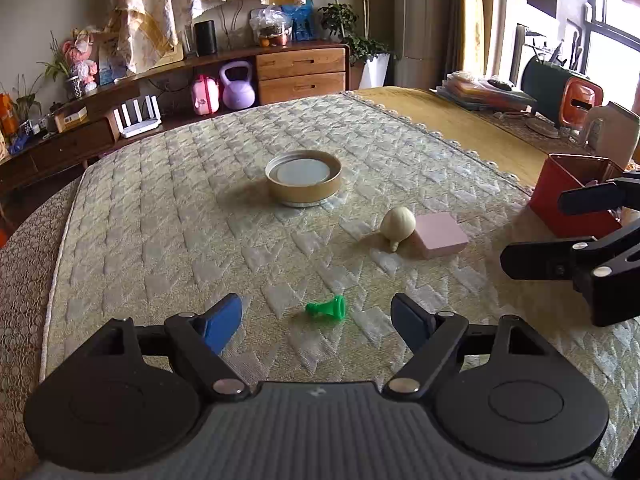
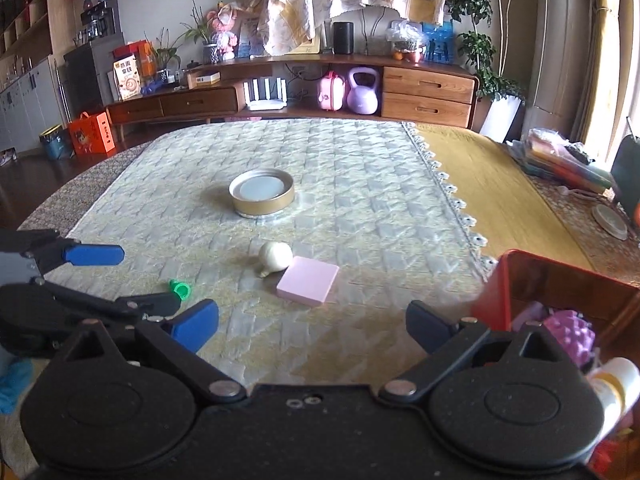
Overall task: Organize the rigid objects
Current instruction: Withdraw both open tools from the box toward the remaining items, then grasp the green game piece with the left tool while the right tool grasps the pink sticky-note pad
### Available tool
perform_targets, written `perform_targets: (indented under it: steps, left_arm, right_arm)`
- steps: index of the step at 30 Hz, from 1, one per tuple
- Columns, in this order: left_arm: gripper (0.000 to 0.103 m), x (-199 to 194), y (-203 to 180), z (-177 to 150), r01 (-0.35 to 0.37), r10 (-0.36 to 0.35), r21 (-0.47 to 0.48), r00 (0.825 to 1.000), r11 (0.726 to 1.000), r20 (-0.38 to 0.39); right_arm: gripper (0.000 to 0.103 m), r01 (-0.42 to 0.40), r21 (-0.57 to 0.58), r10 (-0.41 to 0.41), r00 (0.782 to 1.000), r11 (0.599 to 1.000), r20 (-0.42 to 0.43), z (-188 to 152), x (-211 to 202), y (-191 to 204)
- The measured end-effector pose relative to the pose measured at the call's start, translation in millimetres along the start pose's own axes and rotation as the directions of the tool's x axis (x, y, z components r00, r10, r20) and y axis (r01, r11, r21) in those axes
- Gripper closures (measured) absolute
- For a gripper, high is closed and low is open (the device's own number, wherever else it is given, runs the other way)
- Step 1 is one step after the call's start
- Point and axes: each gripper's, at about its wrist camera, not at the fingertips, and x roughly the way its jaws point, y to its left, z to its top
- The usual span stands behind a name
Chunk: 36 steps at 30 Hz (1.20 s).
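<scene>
Two pairs of tongs stand spread wide with nothing between their blue pads: the left gripper hangs just short of a small green plastic chess pawn, which lies on its side on the pale quilted table cover, while the right gripper points over bare cloth beside the red metal bin. Taking the pawn as the landmark, a cream, bulb-shaped garlic-like piece and a flat pink square block lie beyond it and toward the bin, apparently touching each other; farther beyond the pawn sits a shallow round tin lid with a gold band; the bin stands off to the pawn's right-hand side, already holding a purple toy and a white bottle. The pawn looks light, hard and smooth, so it will likely roll or skid if nudged; I would close across its narrow stem near the flared base, with the pads square to its length. The bulb seems light and rounded, prone to slipping, and is best pinched across its widest part. The block should be stiff and stable, taken by two opposite edges. The lid may be wide for the jaws, so its rim wall is the likelier hold.
</scene>
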Motion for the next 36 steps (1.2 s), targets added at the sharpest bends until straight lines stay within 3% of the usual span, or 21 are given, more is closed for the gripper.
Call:
perform_targets:
  steps: [7,13,21,26,28,29,36]
  left_arm:
    - [0.021,20,4,-6,-0.028,0.028,-0.049,1.000,0.998,0.001]
    - [0.022,28,-3,-9,-0.029,0.030,-0.022,0.999,0.999,0.022]
    - [0.049,29,-9,-9,0.002,-0.002,-0.012,0.999,1.000,0.044]
    - [0.071,27,-14,-8,0.023,-0.023,-0.008,0.999,1.000,0.042]
    - [0.075,27,-16,-7,0.023,-0.022,-0.011,0.999,1.000,0.038]
    - [0.078,27,-16,-7,0.023,-0.023,-0.011,0.999,1.000,0.038]
    - [0.078,21,-18,-5,0.011,-0.011,-0.012,1.000,1.000,0.022]
  right_arm:
    - [0.011,0.018,0.017,-0.017,0.999,1.000,-0.030,5,39,5]
    - [0.022,0.026,0.021,-0.025,0.998,0.999,-0.063,8,62,10]
    - [0.036,0.055,0.041,-0.052,0.996,0.998,-0.077,6,73,6]
    - [0.055,0.068,0.043,-0.065,0.996,0.997,-0.068,5,71,2]
    - [0.063,0.077,0.035,-0.075,0.995,0.996,-0.067,7,70,1]
    - [0.063,0.081,0.032,-0.079,0.995,0.996,-0.066,7,69,1]
    - [0.063,0.077,0.037,-0.075,0.996,0.996,-0.057,1,52,-1]
